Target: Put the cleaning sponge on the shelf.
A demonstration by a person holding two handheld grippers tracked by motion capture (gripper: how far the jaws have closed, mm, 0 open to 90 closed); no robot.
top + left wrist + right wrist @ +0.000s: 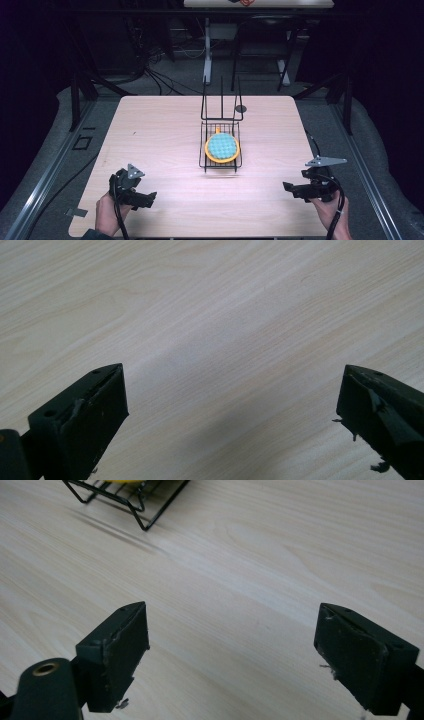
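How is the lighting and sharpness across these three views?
High view: light wooden table brightly lit, dark surroundings, black wire rack casting a slight shadow. Left gripper view: a soft dark shadow between the wide-apart jaws, grain sharp. Right gripper view: the rack throws streaked shadows; jaws crisp.

— What lies in front of me?

— A pale wooden table [150, 140], and near its middle a black wire rack [220, 145] with tall upright prongs at its far end.

— Anything in it?

— A round teal mat with an orange rim [222, 147], lying flat on the wire. Just past the rack I see a small dark disc [241, 108] on the wood.
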